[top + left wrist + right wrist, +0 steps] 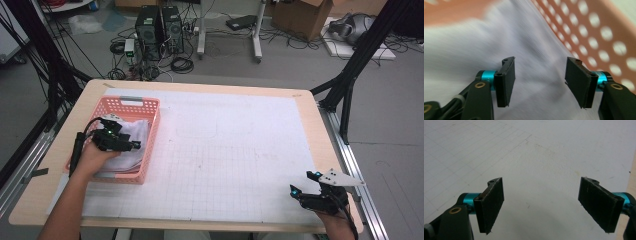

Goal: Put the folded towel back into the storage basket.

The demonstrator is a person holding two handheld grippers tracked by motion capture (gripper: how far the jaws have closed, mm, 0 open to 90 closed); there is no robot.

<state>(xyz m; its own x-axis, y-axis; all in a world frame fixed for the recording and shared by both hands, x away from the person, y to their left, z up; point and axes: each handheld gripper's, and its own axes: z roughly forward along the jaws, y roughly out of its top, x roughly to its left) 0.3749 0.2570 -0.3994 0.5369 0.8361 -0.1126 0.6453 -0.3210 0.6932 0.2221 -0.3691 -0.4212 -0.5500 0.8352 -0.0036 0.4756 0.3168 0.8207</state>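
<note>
A pink perforated basket (150,107) sits at the table's left and holds white cloth (132,131). My left gripper (136,145) reaches into the basket just above that cloth. In the left gripper view its jaws stand apart over the white cloth (536,50), with nothing pinched between the pads (506,80); the basket wall (599,37) runs along the right. My right gripper (303,183) hovers near the table's front right corner. In the right gripper view its jaws gape wide over the gridded white mat (539,165) and hold nothing.
A white gridded mat (235,150) covers most of the wooden tabletop (45,185). Beyond the far edge are computer towers (159,27), cables on the floor and a cardboard box (305,15). Black frame legs (350,75) stand at the right.
</note>
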